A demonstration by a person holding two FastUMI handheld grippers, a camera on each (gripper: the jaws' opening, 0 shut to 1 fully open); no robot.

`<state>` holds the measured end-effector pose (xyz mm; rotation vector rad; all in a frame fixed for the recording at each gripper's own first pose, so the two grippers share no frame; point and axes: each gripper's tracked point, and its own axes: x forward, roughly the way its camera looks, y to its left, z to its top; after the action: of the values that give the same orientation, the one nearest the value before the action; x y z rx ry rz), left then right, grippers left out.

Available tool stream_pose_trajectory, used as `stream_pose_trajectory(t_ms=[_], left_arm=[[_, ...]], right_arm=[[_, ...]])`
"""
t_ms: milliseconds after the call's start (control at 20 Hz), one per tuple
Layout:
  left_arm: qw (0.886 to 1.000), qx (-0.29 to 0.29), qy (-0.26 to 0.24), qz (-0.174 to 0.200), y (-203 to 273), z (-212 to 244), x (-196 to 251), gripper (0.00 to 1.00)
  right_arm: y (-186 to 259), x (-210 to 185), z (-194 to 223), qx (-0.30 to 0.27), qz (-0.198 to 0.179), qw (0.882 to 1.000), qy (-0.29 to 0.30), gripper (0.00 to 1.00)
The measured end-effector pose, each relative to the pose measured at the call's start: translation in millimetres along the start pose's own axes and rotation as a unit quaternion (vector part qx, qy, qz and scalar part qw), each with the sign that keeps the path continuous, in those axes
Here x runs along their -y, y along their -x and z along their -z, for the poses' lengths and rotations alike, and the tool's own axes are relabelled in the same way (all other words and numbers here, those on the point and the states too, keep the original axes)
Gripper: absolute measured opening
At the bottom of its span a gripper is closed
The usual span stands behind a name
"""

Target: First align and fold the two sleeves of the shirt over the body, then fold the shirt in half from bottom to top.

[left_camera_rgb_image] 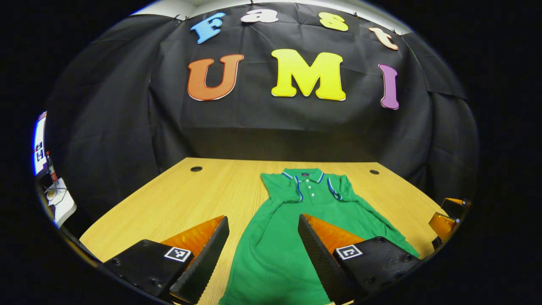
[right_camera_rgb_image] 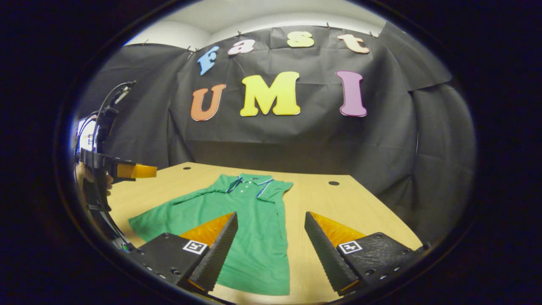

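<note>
a: two grippers, both with fingers spread wide and nothing between them. in the left gripper view the left gripper (left_camera_rgb_image: 263, 254) sits at the bottom of the frame, over the lower body of the green short-sleeved polo shirt with blue-and-white collar trim (left_camera_rgb_image: 292, 220).

b: where does the shirt lie?

a: flat on the light wooden table (left_camera_rgb_image: 182, 199), collar toward the black cloth wall, hem toward the bottom of the frame. both sleeves look folded in over the chest.

b: and the right gripper view?

a: the right gripper (right_camera_rgb_image: 271, 250) hangs open at the bottom, one finger over the shirt's (right_camera_rgb_image: 245, 220) hem side, the other over bare table (right_camera_rgb_image: 338, 207). the shirt runs from centre toward lower left. at the left edge that view adds the left gripper (right_camera_rgb_image: 135, 171) held by a hand (right_camera_rgb_image: 91, 178), with cables arching above.

b: anything extra in the left gripper view?

a: the right gripper's tips (left_camera_rgb_image: 444, 218) at the right edge.
</note>
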<state>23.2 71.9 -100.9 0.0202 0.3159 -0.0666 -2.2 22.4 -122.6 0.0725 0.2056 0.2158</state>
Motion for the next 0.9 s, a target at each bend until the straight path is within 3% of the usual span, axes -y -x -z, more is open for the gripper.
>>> stream_pose_trajectory(t_ms=[200,450,650,800,850,900], left_arm=[[0.999,-0.043,0.007,0.002,22,68,-18,1.00],[0.993,-0.112,0.025,0.017,27,135,-19,1.00],[0.994,-0.106,-0.013,0.001,23,138,-25,1.00],[0.994,-0.105,-0.011,0.000,20,140,-25,1.00],[0.995,-0.102,-0.010,-0.002,19,138,-25,1.00],[0.995,-0.099,-0.009,-0.004,19,139,-26,1.00]], right_arm=[[12,-2,35,-0.027,0.014,0.999,-0.012,0.97],[10,-3,97,-0.104,0.025,0.994,0.006,0.97],[3,1,124,-0.144,0.027,0.989,-0.027,0.96],[-3,6,124,-0.145,0.034,0.988,-0.047,0.96],[-4,7,126,-0.147,0.035,0.988,-0.043,0.92],[-4,5,125,-0.145,0.032,0.988,-0.041,0.81]])
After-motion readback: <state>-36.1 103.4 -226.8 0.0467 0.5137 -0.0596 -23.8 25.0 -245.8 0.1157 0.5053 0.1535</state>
